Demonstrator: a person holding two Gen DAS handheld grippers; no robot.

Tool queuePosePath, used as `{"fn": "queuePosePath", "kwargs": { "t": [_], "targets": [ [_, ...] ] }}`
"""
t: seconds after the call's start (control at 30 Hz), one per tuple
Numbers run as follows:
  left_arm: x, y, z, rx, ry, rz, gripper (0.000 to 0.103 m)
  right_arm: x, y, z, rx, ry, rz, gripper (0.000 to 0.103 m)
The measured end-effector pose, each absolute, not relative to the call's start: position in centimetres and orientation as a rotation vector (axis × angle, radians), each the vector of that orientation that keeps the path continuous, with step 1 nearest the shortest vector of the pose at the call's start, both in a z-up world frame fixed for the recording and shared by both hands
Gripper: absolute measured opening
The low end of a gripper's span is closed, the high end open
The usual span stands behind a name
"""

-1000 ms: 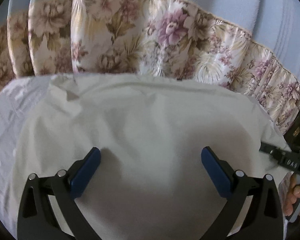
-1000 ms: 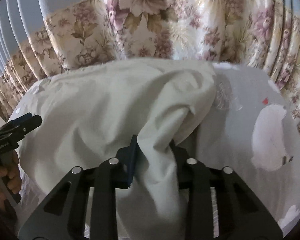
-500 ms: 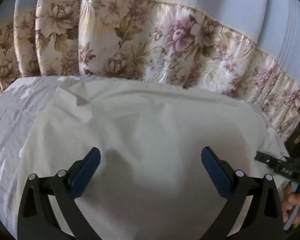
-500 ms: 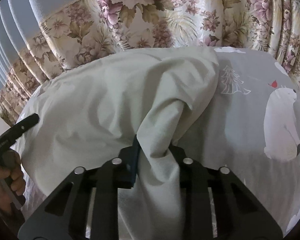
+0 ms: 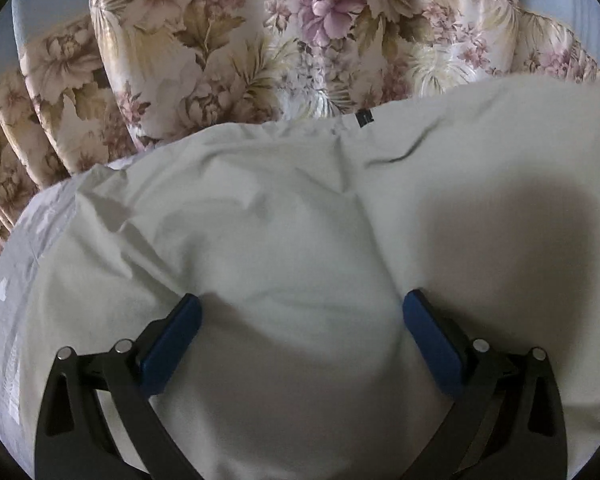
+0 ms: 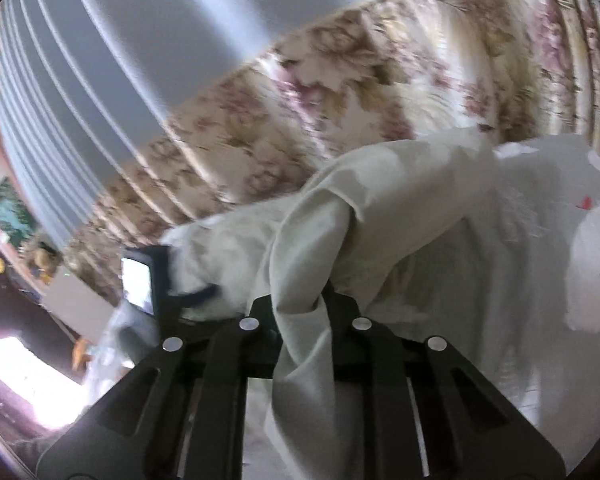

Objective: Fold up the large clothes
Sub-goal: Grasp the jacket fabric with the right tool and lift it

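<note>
Right tool (image 6: 306, 314), jaws closing, pinches a bunched fold of the pale cream cotton garment (image 5: 284, 240), lifted off the grey printed bedsheet (image 6: 540, 320). Left tool (image 5: 300, 322) stands wide above the spread cloth. Floral pleated curtain (image 5: 260, 48) hangs beyond.

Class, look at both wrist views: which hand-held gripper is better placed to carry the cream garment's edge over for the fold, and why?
Right. The right hand-held gripper is closing on a bunched fold of the cream garment, while the left hand-held gripper stands wide open over flat cloth.
</note>
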State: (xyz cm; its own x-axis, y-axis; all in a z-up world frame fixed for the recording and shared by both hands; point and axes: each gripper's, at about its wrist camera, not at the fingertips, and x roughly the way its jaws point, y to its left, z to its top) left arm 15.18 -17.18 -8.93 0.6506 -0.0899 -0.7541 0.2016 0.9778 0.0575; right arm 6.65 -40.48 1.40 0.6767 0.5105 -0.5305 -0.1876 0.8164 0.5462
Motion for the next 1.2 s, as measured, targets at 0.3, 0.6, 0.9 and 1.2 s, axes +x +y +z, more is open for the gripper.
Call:
{"fn": "queuePosePath", "kwargs": {
  "t": [0.3,0.6,0.9,1.2],
  "targets": [
    [13.2,-14.3,-6.0,0.022,0.782,-0.248,0.099,8.2,-35.6,4.3,0.557,0.709,0.449,0.013],
    [11.5,-2.2,-1.2,-0.111,0.677,-0.169,0.100,11.2,-26.8,5.6,0.497,0.736,0.504,0.013],
    [11.5,8.1,0.9,-0.217,0.656,-0.099,0.100,15.2,-17.0,0.7,0.402,0.853,0.548,0.013],
    [11.7,9.2,0.5,-0.223,0.696,-0.117,0.100,14.7,-14.8,-1.9,0.392,0.866,0.576,0.034]
  ]
}}
